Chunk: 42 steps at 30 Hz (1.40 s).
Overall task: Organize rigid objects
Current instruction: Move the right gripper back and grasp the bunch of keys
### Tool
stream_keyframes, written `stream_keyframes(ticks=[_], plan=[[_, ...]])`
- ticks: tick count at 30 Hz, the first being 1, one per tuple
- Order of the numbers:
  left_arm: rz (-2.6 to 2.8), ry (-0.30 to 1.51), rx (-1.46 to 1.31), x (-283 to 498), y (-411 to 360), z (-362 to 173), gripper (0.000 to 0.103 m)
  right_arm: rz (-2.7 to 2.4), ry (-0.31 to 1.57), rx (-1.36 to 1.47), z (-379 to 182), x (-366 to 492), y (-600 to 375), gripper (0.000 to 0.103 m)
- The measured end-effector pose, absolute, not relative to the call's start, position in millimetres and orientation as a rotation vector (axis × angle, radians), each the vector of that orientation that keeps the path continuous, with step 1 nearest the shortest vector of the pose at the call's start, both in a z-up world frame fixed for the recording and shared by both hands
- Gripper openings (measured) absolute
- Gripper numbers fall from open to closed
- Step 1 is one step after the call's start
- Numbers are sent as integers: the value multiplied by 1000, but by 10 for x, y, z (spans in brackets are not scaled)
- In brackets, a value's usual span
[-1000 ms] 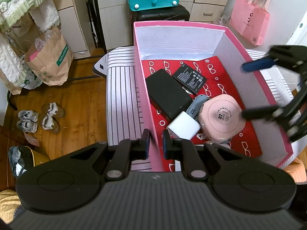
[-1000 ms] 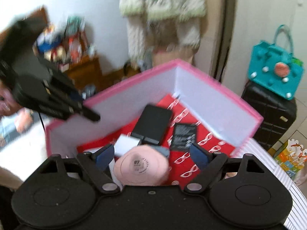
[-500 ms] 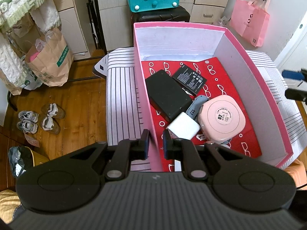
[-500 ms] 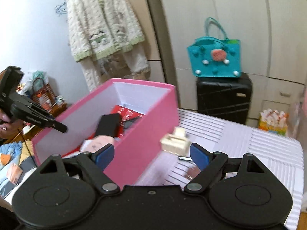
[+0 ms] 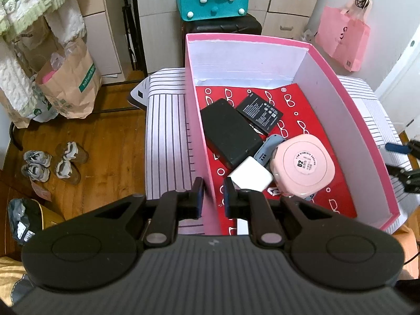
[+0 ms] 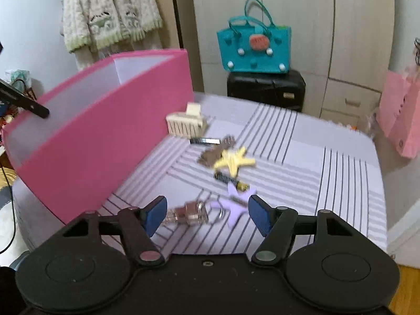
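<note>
While the left gripper (image 5: 212,193) clamps the pink box's (image 5: 349,110) near wall, the right gripper (image 6: 207,214), its jaws closing on nothing yet, hovers by the clear clip (image 6: 190,212) and purple star (image 6: 237,204) near the striped table's (image 6: 341,170) front edge; it could pinch both.

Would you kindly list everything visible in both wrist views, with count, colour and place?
box: 1, pink, on the striped surface
power bank: 1, black, in the box
battery: 1, black, in the box beside the power bank
round case: 1, pink, in the box
charger: 1, white, in the box
grey device: 1, grey, partly under the round case
cream block: 1, cream, beside the box
star: 1, yellow, on the surface
purple star: 1, purple, before the right gripper
clear piece: 1, transparent, between the right gripper's fingers
felt bag: 1, teal, on a black suitcase
left gripper: shut on the box wall
right gripper: closing, pads touching nothing
</note>
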State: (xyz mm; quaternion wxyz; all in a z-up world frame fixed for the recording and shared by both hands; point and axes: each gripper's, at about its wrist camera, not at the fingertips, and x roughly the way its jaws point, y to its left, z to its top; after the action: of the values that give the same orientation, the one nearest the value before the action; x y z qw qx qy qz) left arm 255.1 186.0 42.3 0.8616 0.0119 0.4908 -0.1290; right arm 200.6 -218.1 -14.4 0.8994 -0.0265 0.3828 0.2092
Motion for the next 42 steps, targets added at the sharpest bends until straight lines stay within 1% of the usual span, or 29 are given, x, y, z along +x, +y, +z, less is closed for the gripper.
stream_keyframes(ticks=[4,6,9,12,16,19,20,22,23,38,39,40,42], plan=[[-267,1028,13,2550,1869,422,13,450,827,0,-271,1965,-2166,69],[-266,1028,7,2556,1869,413,13,440,837,16,-313,1951,-2138,63],[-265,1028,6,2549,1867,415,13,434,834,25,-326,1921,-2091,59],[-264,1026,9,2549,1867,417,13,429,846,31,-360,1935,-2026,59],[-264,1024,16,2541,1859,420,13,411,818,21,-381,2007,-1931,62],[-265,1024,14,2543,1858,422,13,412,788,-13,-406,2047,-1859,62],[-265,1024,17,2540,1855,422,13,414,772,-39,-420,2050,-1826,59],[-264,1025,17,2542,1855,422,13,407,742,-92,-436,2047,-1778,42],[-264,1024,19,2539,1856,421,13,409,731,-100,-433,2057,-1778,29],[-268,1022,21,2538,1839,413,13,397,734,-41,-361,2078,-1840,28],[-268,1021,23,2537,1838,413,13,398,737,-35,-354,2086,-1841,12],[-268,1021,22,2537,1839,413,13,391,729,-26,-339,2093,-1851,8],[-268,1019,24,2535,1837,412,13,396,734,-4,-309,2118,-1879,5]])
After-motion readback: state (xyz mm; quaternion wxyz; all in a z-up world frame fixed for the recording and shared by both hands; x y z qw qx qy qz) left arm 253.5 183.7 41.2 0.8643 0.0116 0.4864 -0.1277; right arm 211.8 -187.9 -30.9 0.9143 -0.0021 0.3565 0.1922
